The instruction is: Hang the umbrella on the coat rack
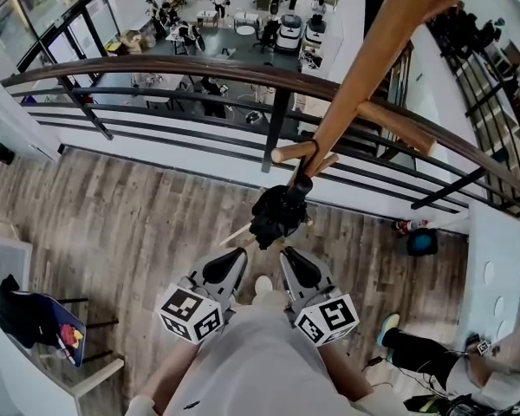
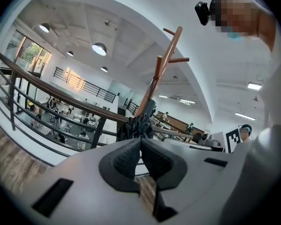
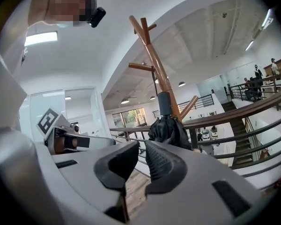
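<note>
A folded black umbrella (image 1: 277,215) hangs against the wooden coat rack (image 1: 373,59), just under a low peg (image 1: 293,152); neither gripper touches it. My left gripper (image 1: 239,253) and right gripper (image 1: 287,253) sit side by side below it, pointing toward it. In the left gripper view the umbrella (image 2: 136,127) is just past the left gripper (image 2: 140,142), whose jaw tips meet with nothing between them. In the right gripper view the umbrella (image 3: 171,130) hangs by the rack's pole (image 3: 154,60). The right gripper (image 3: 140,145) shows a narrow empty slit between its jaws.
A curved wooden-topped railing (image 1: 156,68) runs behind the rack, with an open atrium below it. A chair with dark clothing (image 1: 35,319) stands at the left. A white table (image 1: 494,276) and a seated person (image 1: 433,354) are at the right, near a blue object (image 1: 422,242).
</note>
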The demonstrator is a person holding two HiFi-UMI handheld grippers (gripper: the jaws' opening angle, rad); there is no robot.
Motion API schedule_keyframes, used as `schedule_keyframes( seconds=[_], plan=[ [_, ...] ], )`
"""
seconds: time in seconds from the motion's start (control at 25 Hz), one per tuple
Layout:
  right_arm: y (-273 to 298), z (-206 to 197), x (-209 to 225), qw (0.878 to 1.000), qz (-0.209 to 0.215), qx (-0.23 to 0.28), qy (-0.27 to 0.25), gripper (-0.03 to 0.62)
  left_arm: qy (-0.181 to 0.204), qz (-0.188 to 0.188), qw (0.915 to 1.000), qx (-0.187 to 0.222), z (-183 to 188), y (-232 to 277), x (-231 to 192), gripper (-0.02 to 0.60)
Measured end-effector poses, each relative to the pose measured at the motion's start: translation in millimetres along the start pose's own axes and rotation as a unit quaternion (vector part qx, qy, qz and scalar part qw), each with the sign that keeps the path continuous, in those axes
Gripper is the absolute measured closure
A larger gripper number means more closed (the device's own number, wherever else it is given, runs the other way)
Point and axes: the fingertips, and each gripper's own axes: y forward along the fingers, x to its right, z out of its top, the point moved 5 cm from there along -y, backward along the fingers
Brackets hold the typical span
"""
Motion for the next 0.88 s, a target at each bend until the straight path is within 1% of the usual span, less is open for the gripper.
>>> schedule_keyframes(
  seconds=[0.08, 0.2, 0.28, 0.4, 0.52, 0.6, 0.72, 0.88],
  plan=[
    [2, -6, -7, 1.000, 0.018, -0.003, -0.004, 0.523, 0.007, -0.003, 1.0000, 0.006, -6, -2, -1, 0.555],
    [8, -14, -17, 0.999, 0.035, -0.001, -0.030, 0.525, 0.021, -0.004, 0.9996, 0.018, -15, -6, -7, 0.555],
    [16, -21, -20, 0.998, 0.041, -0.002, -0.040, 0.523, 0.020, -0.002, 0.9996, 0.022, -22, -5, -14, 0.555],
    [28, -29, -23, 0.998, 0.053, -0.010, -0.029, 0.523, 0.024, 0.013, 0.9994, 0.024, -32, -3, -20, 0.555],
    [35, -27, -31, 0.997, 0.066, -0.008, -0.042, 0.523, 0.026, 0.025, 0.9990, 0.029, -34, -4, -22, 0.554],
    [39, -25, -35, 0.997, 0.063, -0.009, -0.053, 0.525, 0.025, 0.028, 0.9988, 0.033, -33, -5, -24, 0.555],
    [44, -24, -36, 0.997, 0.046, -0.016, -0.065, 0.551, 0.025, 0.031, 0.9984, 0.040, -29, -5, -25, 0.555],
    [46, -29, -39, 0.997, 0.043, -0.026, -0.050, 0.554, 0.019, 0.033, 0.9983, 0.045, -23, -8, -29, 0.555]
  ],
)
